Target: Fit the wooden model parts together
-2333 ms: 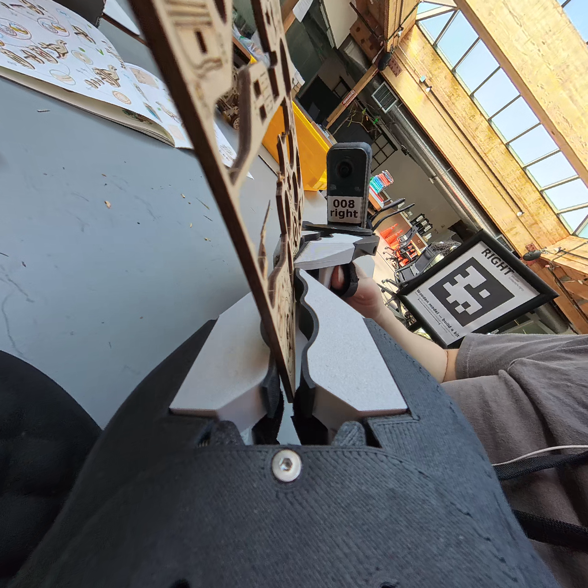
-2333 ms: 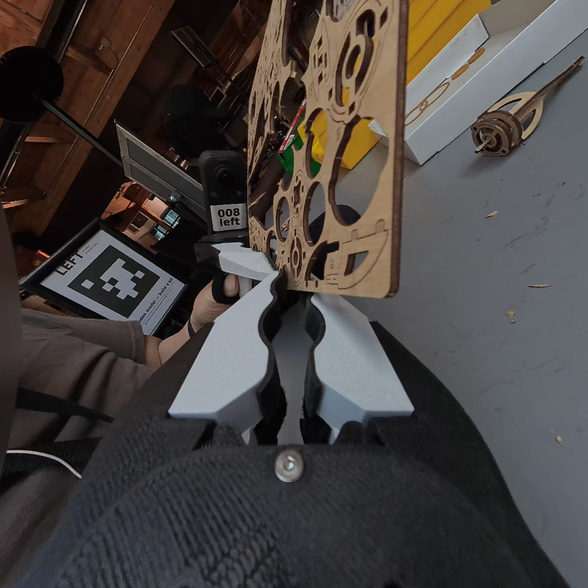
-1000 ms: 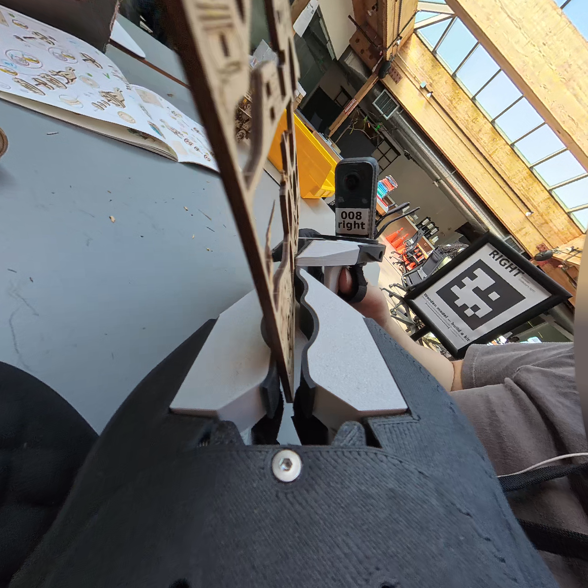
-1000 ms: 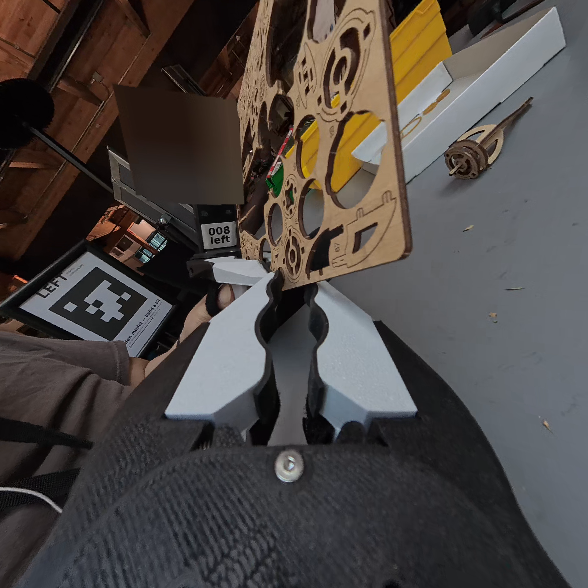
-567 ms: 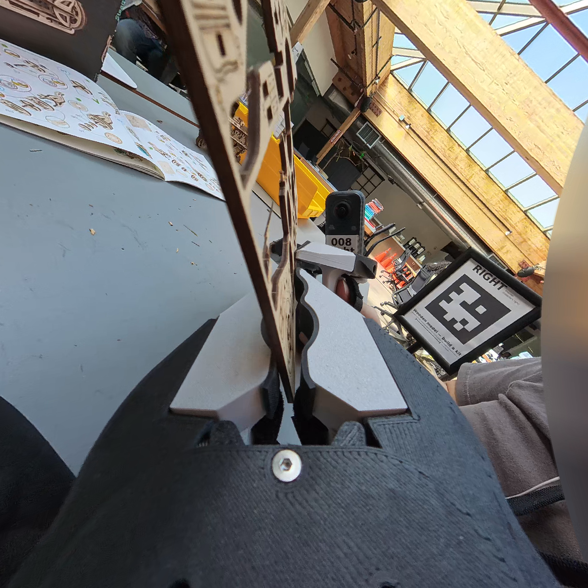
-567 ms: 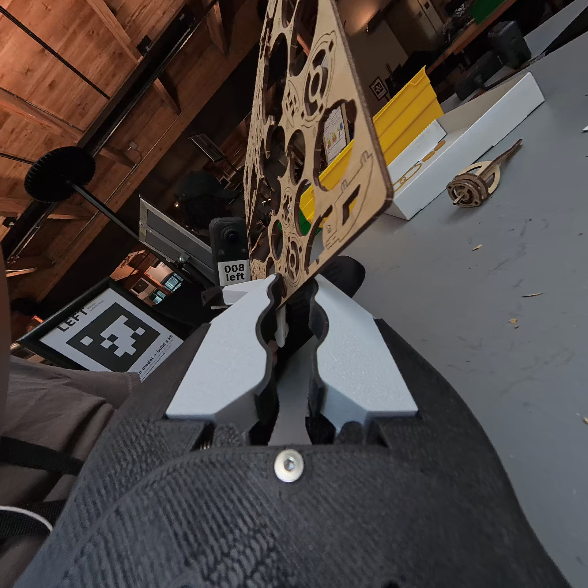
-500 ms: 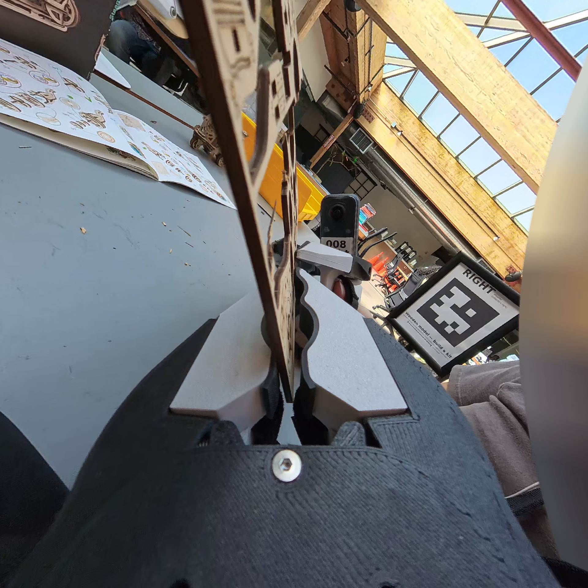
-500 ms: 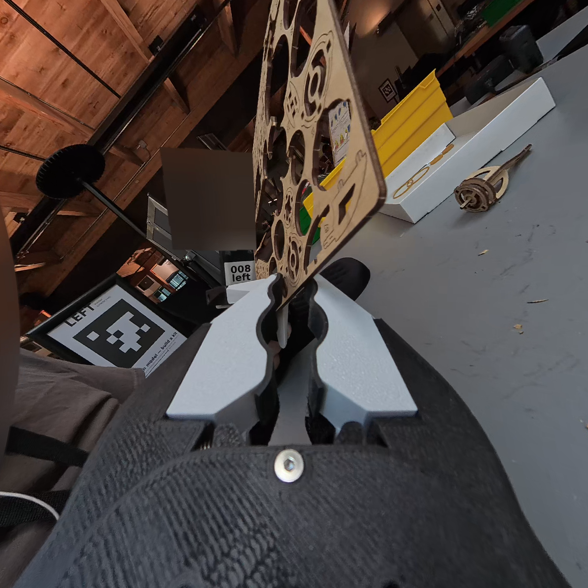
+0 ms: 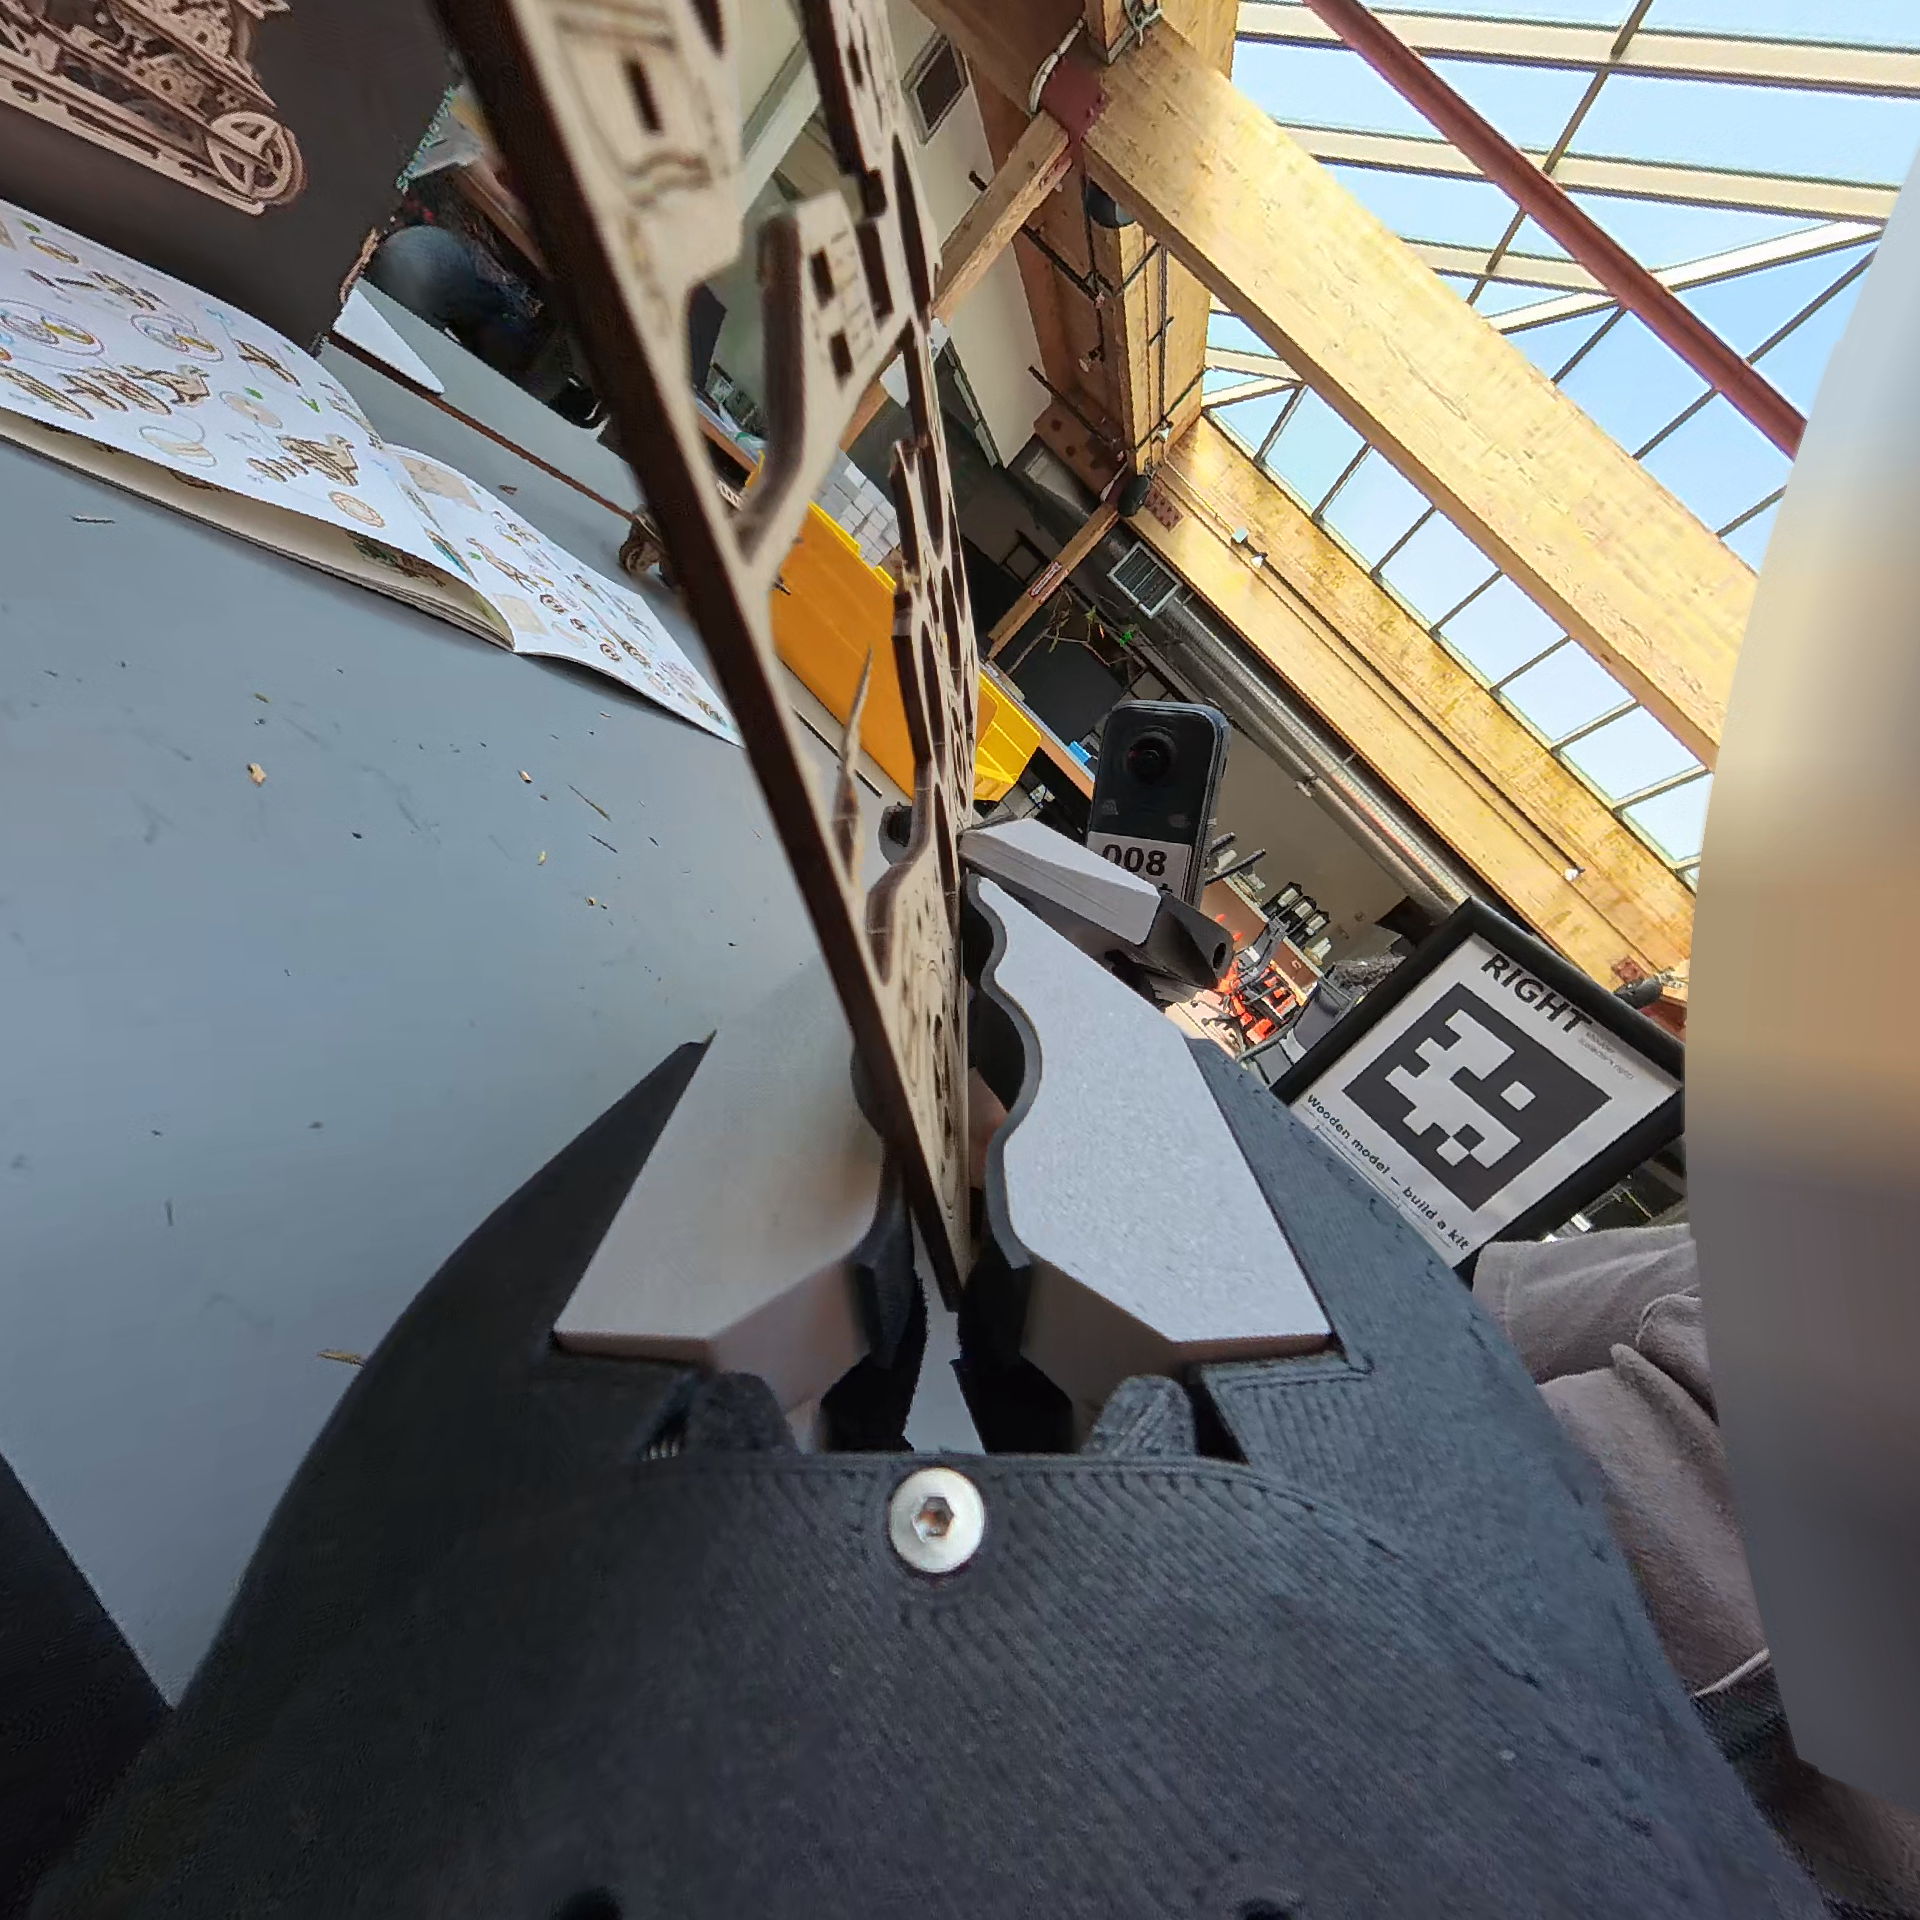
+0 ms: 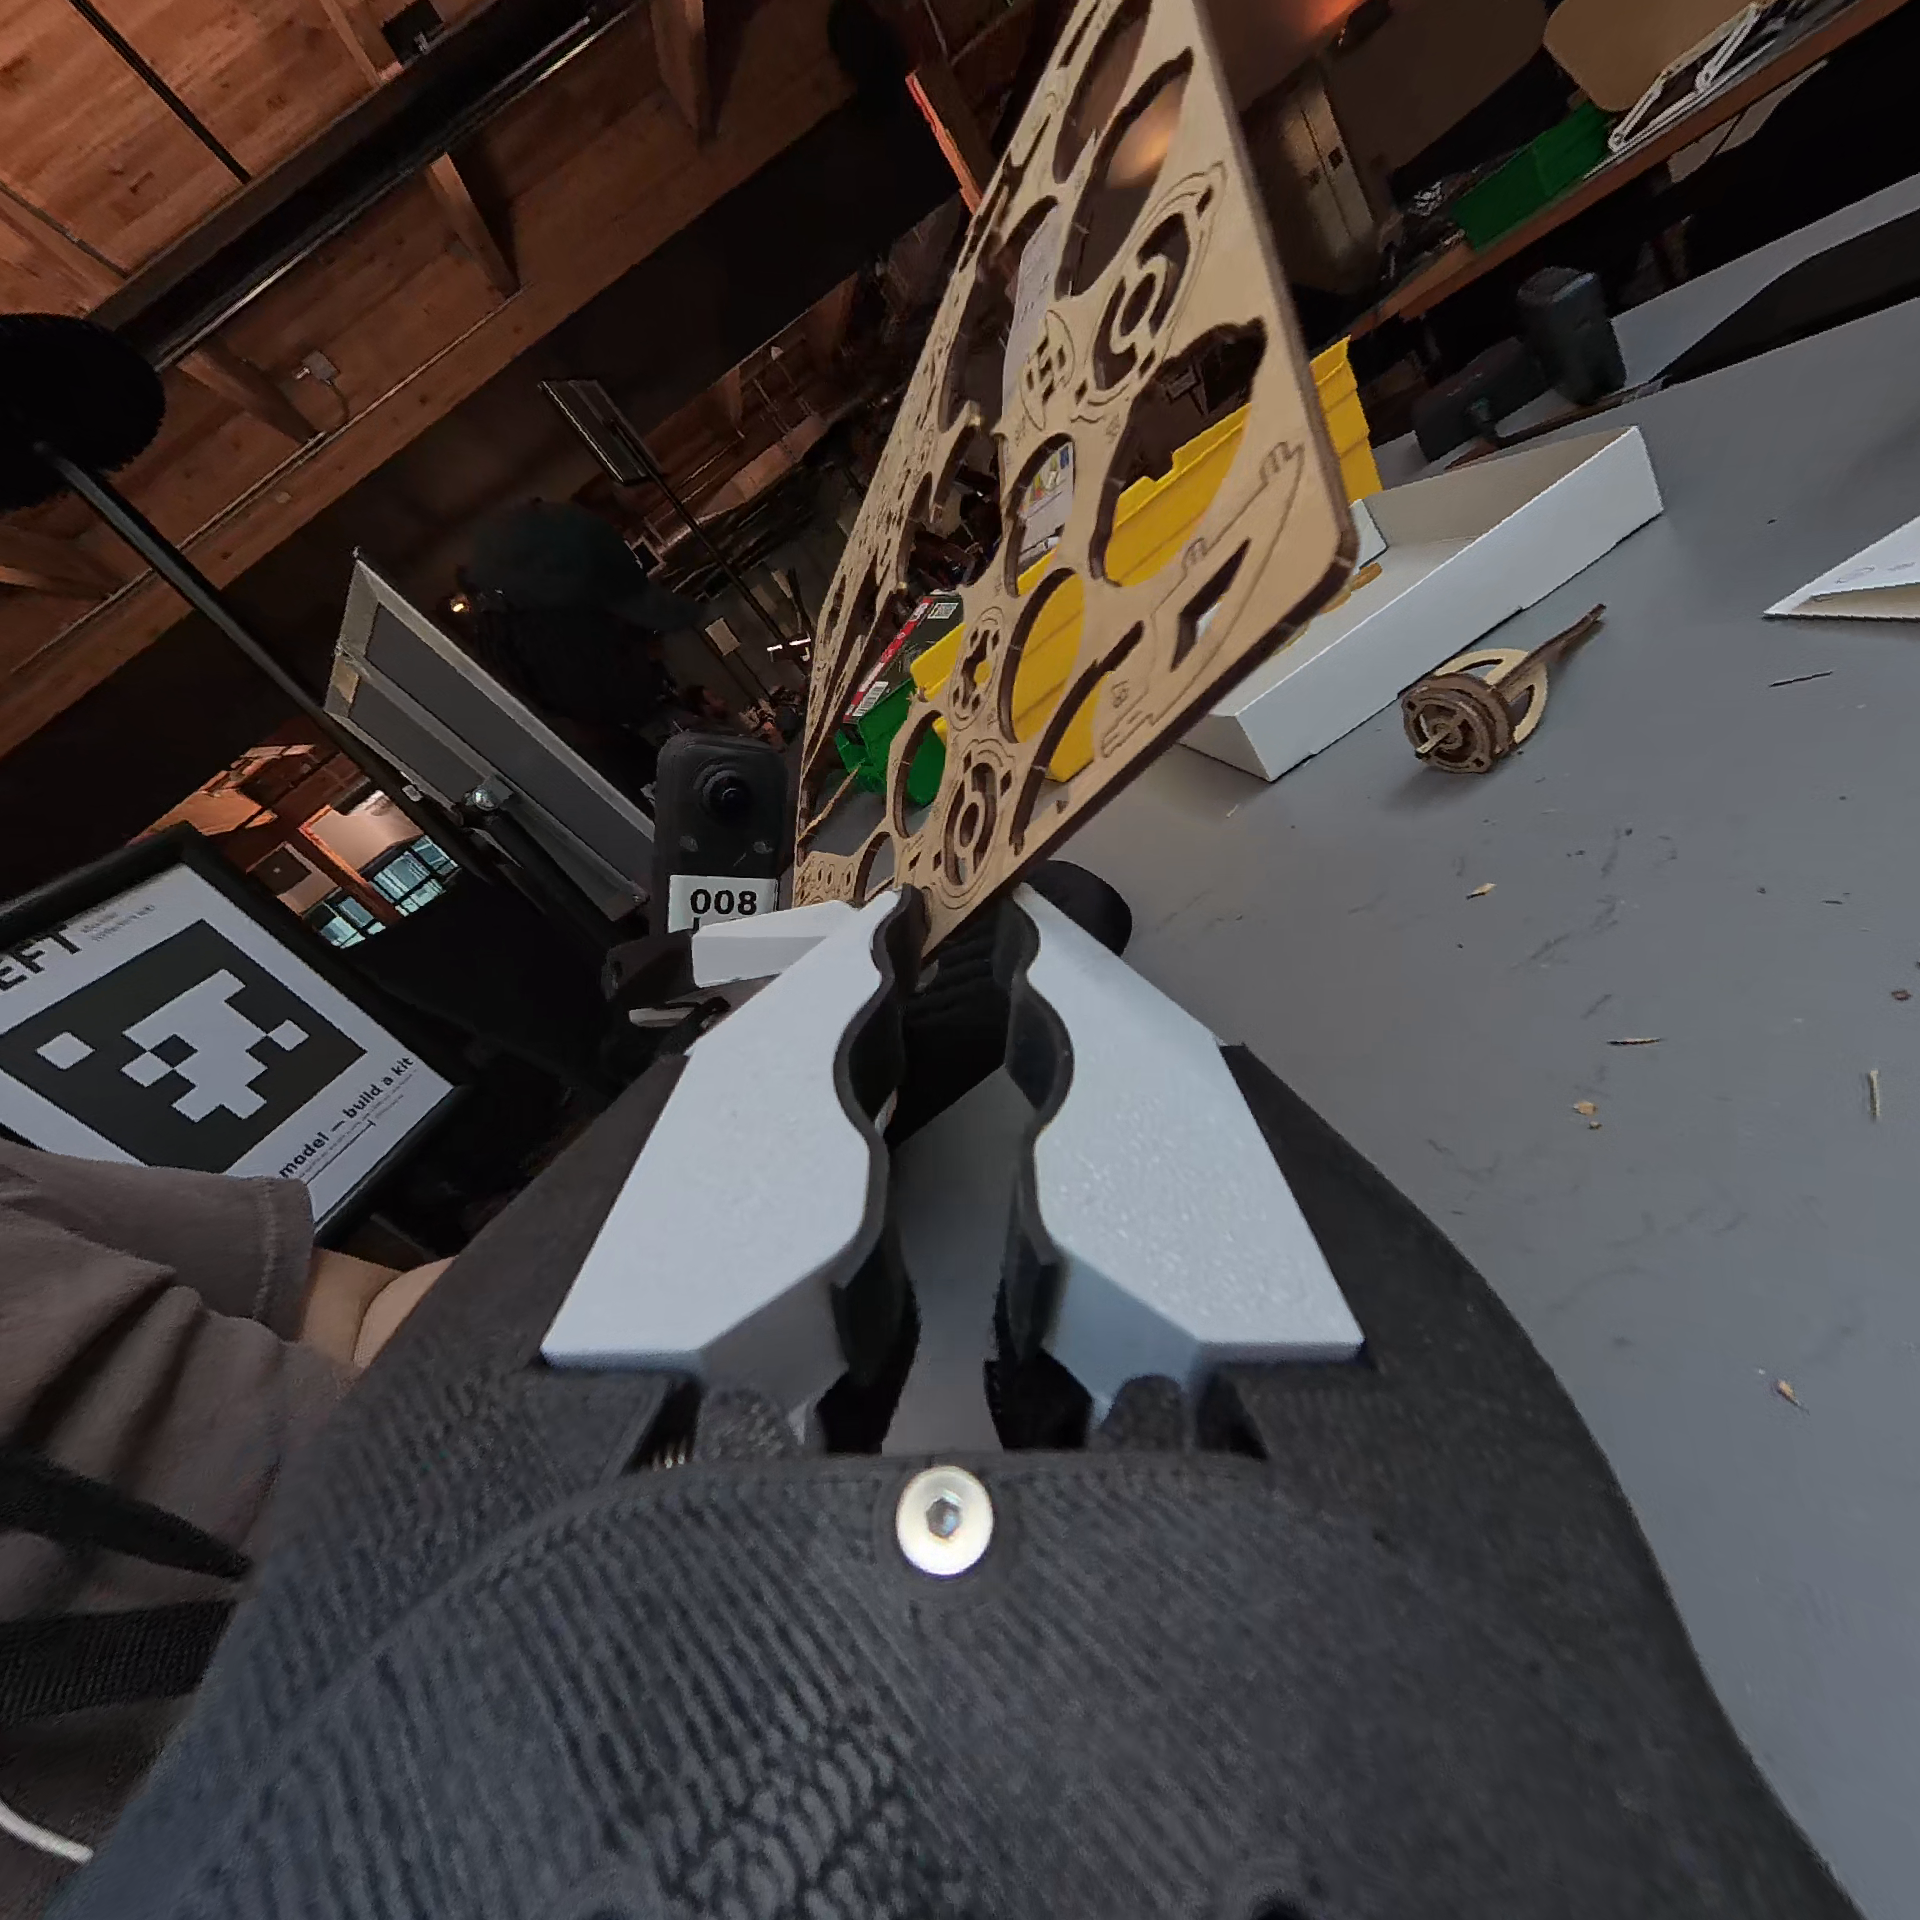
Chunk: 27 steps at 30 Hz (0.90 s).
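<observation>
yellow bin [image 10: 1195, 520] behind white box [image 10: 1455, 582].

Bare table [image 10: 1558, 1039] beyond wooden axle [image 10: 1475, 712]

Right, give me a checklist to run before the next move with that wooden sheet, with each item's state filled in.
1. Left gripper shut on the wooden sheet: ok, the sheet's edge sits between its fingers.
2. Right gripper gripping the sheet's lower edge: cannot tell; its fingers stand apart with the edge at their tips.
3. Sheet held off the grey table: ok.
4. Part to be pushed out chosen: cannot tell; many cut-outs are already empty.
5. Instruction booklet open on the table: ok.
6. Small wooden assembly lying apart from the sheet, beside the white box: ok.
</observation>
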Motion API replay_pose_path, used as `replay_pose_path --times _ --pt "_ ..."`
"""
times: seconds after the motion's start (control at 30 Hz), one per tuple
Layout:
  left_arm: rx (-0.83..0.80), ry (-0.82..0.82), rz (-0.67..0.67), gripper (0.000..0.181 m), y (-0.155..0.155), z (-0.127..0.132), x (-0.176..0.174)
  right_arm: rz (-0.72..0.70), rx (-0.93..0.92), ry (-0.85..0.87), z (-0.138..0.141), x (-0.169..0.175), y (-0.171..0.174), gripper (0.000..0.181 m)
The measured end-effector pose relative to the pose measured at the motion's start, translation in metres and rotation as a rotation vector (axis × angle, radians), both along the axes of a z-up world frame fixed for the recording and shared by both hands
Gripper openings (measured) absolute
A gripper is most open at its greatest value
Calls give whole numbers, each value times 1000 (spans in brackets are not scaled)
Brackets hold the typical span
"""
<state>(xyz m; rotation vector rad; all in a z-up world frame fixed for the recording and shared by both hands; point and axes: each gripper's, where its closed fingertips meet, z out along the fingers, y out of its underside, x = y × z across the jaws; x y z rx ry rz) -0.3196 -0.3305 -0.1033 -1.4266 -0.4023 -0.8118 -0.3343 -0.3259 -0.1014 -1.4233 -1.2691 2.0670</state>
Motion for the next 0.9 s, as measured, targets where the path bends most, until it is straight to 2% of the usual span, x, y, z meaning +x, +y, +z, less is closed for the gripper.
replay_pose_path --times 0.4,0.53,0.6,0.63,0.7,0.73,0.8,0.9 --pt "-24 27 40 1 -2 -3 -1 8 31 -22 -4 -2 -4 11" --pt "-4 13 11 0 -2 0 1 39 6 -6 -2 1 -3 12" --pt "-7 -13 57 2 -3 -1 -8 19 62 8 -1 9 4 29" --pt "-10 -51 48 3 -3 -2 -10 -42 120 -2 -4 13 13 39" --pt "-43 -119 27 4 -1 -8 -12 -125 278 17 -4 25 25 37" --pt "-70 -130 17 4 1 -11 -11 -174 421 40 -4 29 28 36" --pt "-125 -132 -8 4 5 -19 -6 -232 820 94 -6 33 25 45" --pt "-178 -154 -47 5 9 -27 1 -264 1481 173 -19 25 21 41"
